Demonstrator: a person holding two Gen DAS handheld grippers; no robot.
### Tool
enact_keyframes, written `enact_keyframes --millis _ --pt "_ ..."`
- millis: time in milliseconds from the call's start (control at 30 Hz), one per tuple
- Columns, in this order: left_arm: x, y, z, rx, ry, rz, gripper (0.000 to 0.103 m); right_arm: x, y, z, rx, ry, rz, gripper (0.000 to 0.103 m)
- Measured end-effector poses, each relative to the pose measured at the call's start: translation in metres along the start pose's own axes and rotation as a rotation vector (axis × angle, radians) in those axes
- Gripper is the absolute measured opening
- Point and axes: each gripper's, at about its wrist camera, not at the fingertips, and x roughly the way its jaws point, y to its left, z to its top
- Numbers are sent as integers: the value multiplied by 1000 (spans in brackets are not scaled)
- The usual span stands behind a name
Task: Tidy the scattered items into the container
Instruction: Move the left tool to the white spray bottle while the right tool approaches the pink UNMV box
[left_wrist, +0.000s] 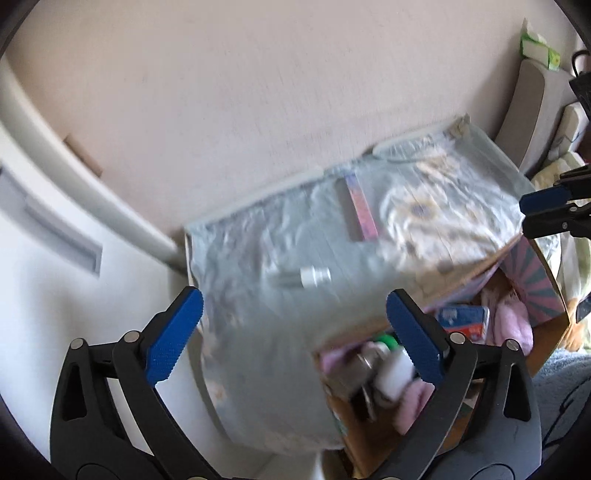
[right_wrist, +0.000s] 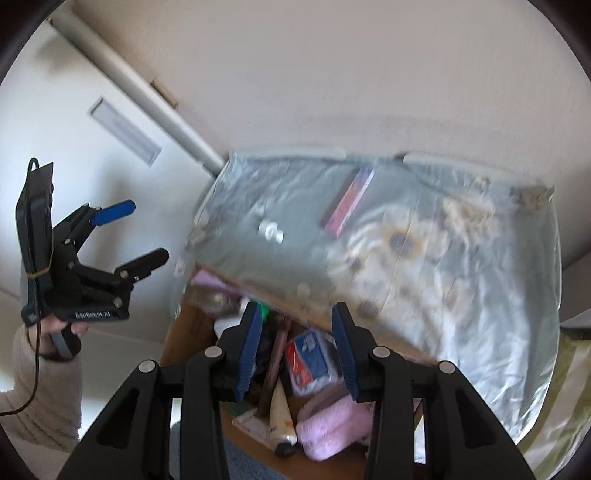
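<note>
Left wrist view: cardboard box (left_wrist: 546, 328) at lower right, holding pink cloth (left_wrist: 511, 325), blue-red packet (left_wrist: 463, 319), white bottle (left_wrist: 397, 373). Large clear plastic bag (left_wrist: 295, 258) with floral fabric inside lies beside and partly over box, blurred. Small white cap (left_wrist: 314, 276) and pink strip (left_wrist: 360, 206) on bag. Left tongs (left_wrist: 293, 334) wide open, empty. Right tongs (left_wrist: 532, 212) at right edge.

Right wrist view: box (right_wrist: 192, 328) below, with cream tube (right_wrist: 280, 417), pink cloth (right_wrist: 332, 424), packet (right_wrist: 308, 356). Bag (right_wrist: 443, 258) overhangs box's far side. Right tongs (right_wrist: 297, 349) part open, empty, above box. Left tongs (right_wrist: 142, 232) well left, spread, empty.
</note>
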Motion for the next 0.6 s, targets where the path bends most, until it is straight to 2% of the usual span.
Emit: enact_keyframes --millis 67,133,233,333,400,500,567,600 --pt "12 7 10 44 2 -33 100 -2 -1 10 24 -16 18 36" --pt "29 7 16 130 10 -66 100 -1 -3 19 40 -18 36 36" --pt "61 1 20 265 53 -115 100 8 -5 32 51 4 39 36" --pt "93 -3 20 351 94 -136 100 24 -9 46 71 33 28 36" --pt "114 -5 18 383 116 -160 100 38 -13 56 92 48 24 36" --pt "148 -5 11 418 149 -236 98 65 -20 70 125 77 2 36" --pt "169 -5 6 438 183 -278 88 84 -24 77 145 98 -5 36" --pt "178 -6 3 445 201 -288 86 94 -27 80 157 109 -5 36"
